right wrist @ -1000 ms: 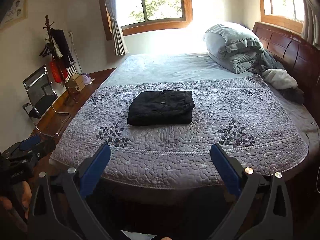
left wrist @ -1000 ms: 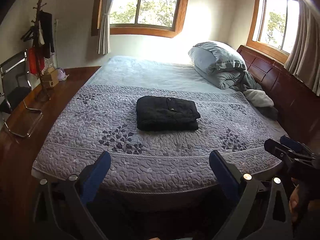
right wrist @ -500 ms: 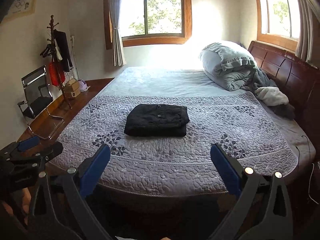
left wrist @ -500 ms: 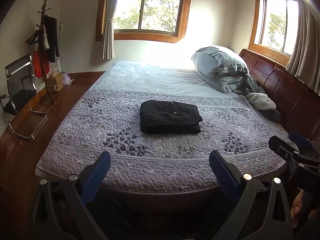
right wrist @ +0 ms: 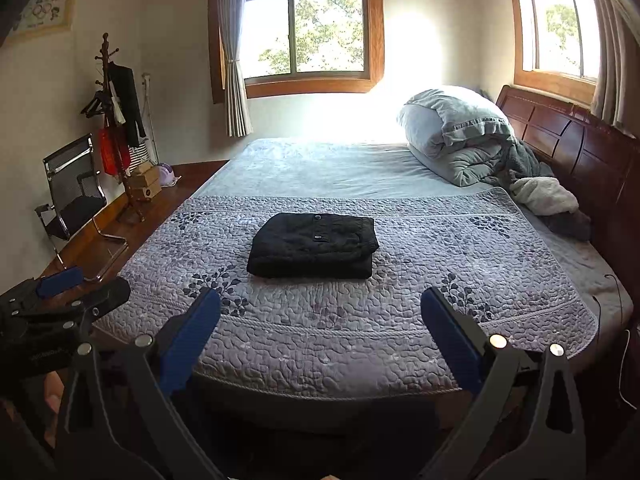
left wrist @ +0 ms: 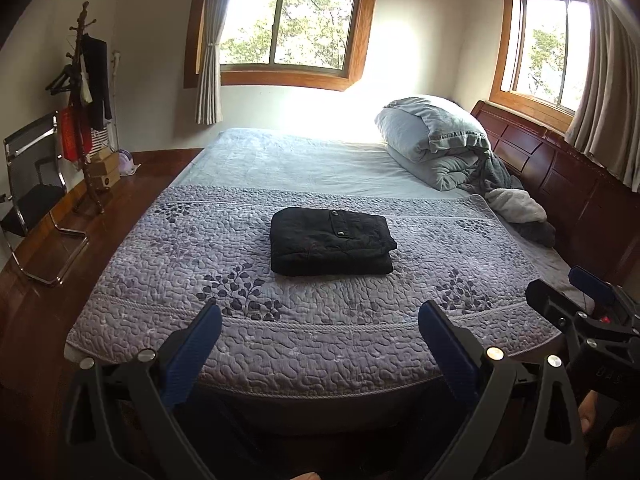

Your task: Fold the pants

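Black pants (left wrist: 331, 241), folded into a compact rectangular bundle, lie mid-bed on the grey-purple quilted bedspread (left wrist: 304, 332), so the folding looks finished, with left gripper (left wrist: 318, 334) and right gripper (right wrist: 320, 322) fingers spread wide, empty, well short of the bundle.

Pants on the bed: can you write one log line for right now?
pants: black, folded, lying on quilt | left gripper: open, holding nothing | right gripper: open, holding nothing | neither touches pants
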Available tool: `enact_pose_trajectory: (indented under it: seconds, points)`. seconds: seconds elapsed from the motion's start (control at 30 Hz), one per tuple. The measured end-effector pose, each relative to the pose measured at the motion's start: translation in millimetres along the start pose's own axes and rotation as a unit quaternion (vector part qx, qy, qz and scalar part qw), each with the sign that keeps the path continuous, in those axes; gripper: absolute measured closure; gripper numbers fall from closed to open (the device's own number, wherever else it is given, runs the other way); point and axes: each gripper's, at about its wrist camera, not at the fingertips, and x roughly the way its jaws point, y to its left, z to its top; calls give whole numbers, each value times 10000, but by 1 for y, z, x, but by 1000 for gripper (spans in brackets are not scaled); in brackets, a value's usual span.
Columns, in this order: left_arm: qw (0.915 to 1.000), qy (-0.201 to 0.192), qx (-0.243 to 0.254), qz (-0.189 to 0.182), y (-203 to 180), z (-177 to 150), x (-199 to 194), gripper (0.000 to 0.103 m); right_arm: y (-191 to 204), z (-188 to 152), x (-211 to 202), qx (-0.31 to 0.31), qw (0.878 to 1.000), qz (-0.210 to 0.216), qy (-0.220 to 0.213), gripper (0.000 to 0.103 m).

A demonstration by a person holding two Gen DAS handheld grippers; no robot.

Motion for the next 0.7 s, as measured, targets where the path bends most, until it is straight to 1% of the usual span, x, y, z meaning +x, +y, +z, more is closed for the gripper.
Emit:
enact_pose_trajectory:
  seconds: [0.13, 0.23, 0.3, 0.37, 0.7]
  points:
    - [9998, 6, 112, 160, -5, 1, 1, 4, -1, 0, 2, -3, 10000, 25, -6, 3]
    - [9993, -82, 211, 311, -10, 3, -1, 4, 0, -2, 2, 5, 10000, 43, 2, 3]
    - [9994, -45, 222, 278, -12, 4, 0, 4, 0, -1, 3, 15, 10000, 68, 15, 3]
    - [9997, 4, 182, 165, -12, 5, 1, 4, 0, -1, 4, 19, 10000, 95, 25, 3]
    - [9998, 37, 183, 120, -13, 7, 3, 4, 0, 2, 9, 26, 9999, 134, 47, 3]
